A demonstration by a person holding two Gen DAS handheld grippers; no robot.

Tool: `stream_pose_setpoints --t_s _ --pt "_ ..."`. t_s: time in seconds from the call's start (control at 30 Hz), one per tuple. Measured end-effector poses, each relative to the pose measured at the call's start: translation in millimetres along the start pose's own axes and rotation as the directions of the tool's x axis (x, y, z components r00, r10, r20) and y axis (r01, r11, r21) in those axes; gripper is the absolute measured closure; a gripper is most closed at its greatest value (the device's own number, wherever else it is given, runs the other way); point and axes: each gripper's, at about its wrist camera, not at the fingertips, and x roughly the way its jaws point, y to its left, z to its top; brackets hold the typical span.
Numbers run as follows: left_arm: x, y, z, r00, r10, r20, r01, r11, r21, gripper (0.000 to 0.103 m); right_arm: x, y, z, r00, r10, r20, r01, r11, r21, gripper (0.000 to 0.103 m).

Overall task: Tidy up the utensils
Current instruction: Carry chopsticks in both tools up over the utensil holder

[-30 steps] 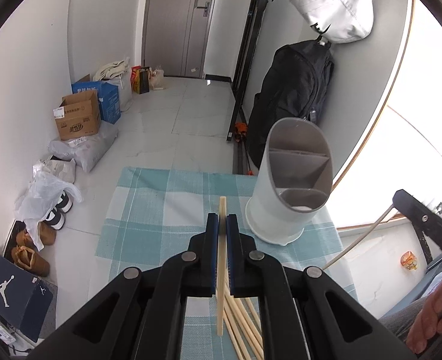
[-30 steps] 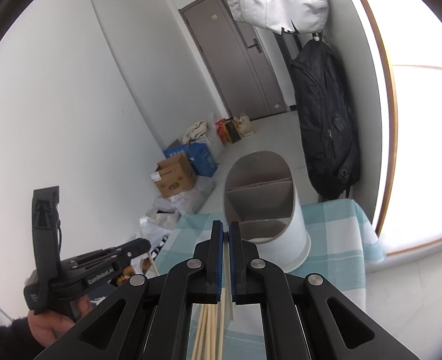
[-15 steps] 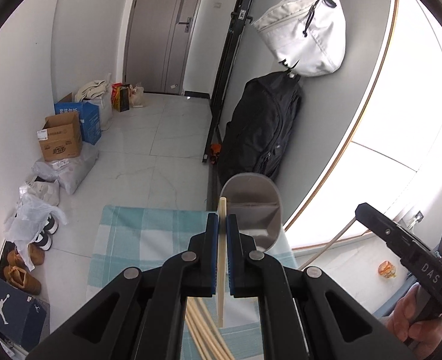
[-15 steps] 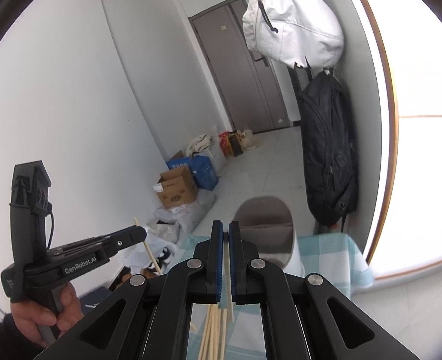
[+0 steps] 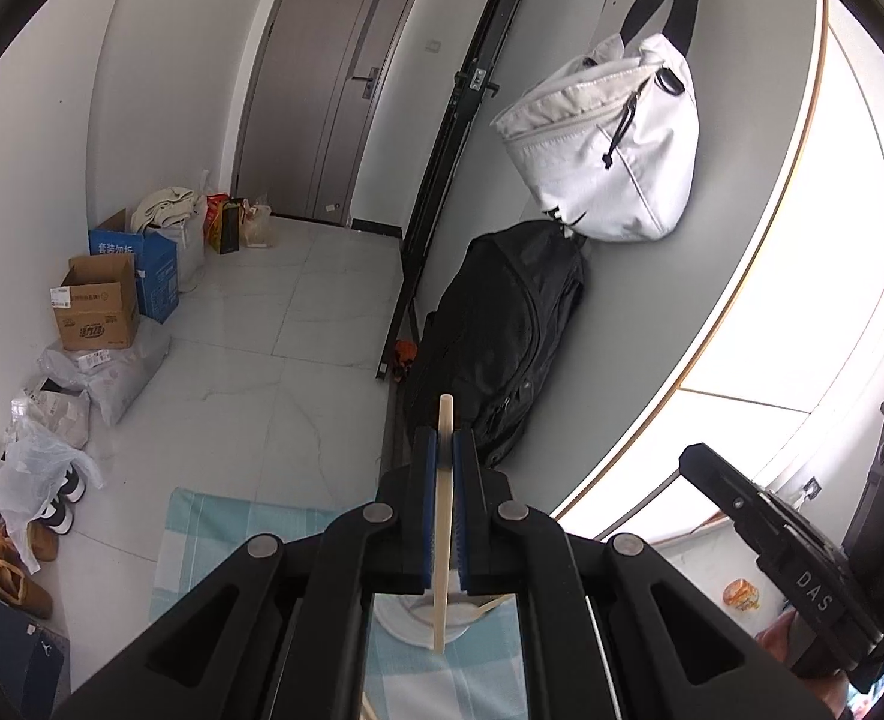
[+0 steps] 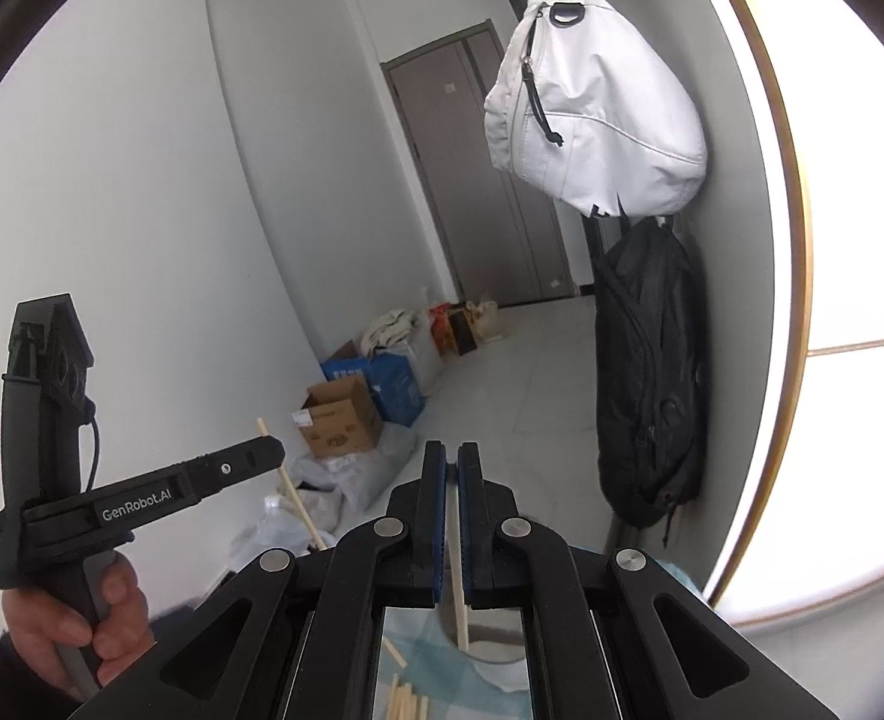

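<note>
Raised hand-held grippers, utensil holder [image 5: 424, 618] mostly hidden

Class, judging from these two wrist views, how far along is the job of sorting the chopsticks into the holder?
Done: nothing can be confirmed inside the white holder, whose inside is hidden. In hand: the left gripper clamps one chopstick above the holder, and the right gripper clamps another chopstick. Left: several loose chopsticks lie on the checked cloth, waiting to be picked up.
</note>
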Motion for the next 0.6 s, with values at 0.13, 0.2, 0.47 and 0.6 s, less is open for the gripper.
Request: stream_pose_setpoints --t_s 0.13,0.2,0.47,0.6 --pt "7 -1 13 0.999 0.0 0.035 0.0 1.0 -0.003 0.102 8 -3 14 1.0 -0.008 0.018 0.008 1.0 -0.009 0.1" --pt "13 -3 17 0.998 0.012 0.058 -0.012 1.0 0.01 0.102 15 -4 22 0.999 -0.022 0.028 0.023 1.0 -0.021 0.1" --pt "45 1 21 0.997 0.028 0.077 -0.03 0.999 0.03 0.102 43 -14 34 0.999 -0.035 0.034 0.036 0.999 -0.027 0.1" --pt "60 5 17 0.997 0.018 0.072 -0.021 0.999 0.041 0.102 62 -25 34 0.999 -0.042 0.013 0.042 0.999 -0.013 0.1"
